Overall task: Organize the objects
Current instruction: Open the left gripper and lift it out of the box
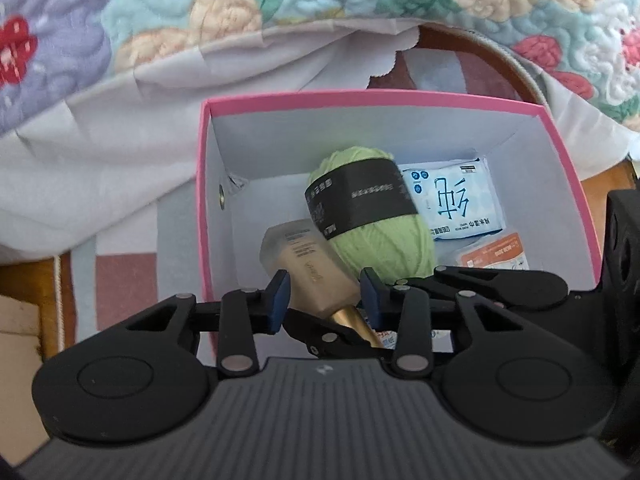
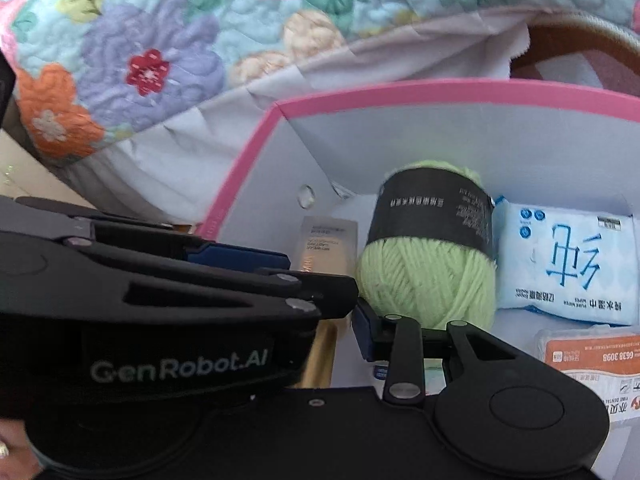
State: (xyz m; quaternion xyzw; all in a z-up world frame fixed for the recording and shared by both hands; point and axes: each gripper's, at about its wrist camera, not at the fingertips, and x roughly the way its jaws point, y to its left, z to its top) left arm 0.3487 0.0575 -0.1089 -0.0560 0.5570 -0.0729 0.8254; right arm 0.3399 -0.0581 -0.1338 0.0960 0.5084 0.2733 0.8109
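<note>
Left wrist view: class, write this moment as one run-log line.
left gripper: shut on beige bottle | bottle: inside pink box, beside green yarn | also in box: wipes pack, orange packet

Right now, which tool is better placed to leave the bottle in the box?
Left. The left tool grips the bottle with both pads, inside the box beside the yarn, so it probably need only let go. The right tool is half hidden behind it; its grip is unclear.
</note>
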